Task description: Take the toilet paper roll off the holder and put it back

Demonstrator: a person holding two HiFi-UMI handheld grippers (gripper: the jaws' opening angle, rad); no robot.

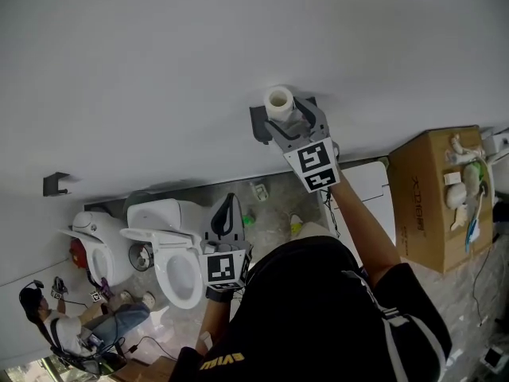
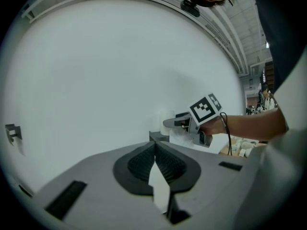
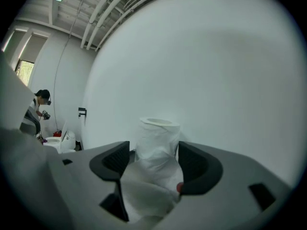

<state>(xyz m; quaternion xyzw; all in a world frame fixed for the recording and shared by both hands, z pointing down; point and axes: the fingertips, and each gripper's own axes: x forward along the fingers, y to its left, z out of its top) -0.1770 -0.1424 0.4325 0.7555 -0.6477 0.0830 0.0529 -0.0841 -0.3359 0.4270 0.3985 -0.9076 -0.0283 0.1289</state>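
roll seated on its holder, right tongs loosened around it

the toilet paper roll [image 1: 278,100] stands upright on the dark holder [image 1: 258,126] fixed to the wall [image 1: 238,38]. the right tongs [image 3: 153,155] straddle it, jaws spread and seemingly not squeezing, likely because the holder bears it. the left tongs [image 2: 154,148] stay low and clenched, well apart, unneeded here

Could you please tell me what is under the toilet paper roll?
A dark wall holder sits beneath the toilet paper roll; the right tool straddling it hides the rest.
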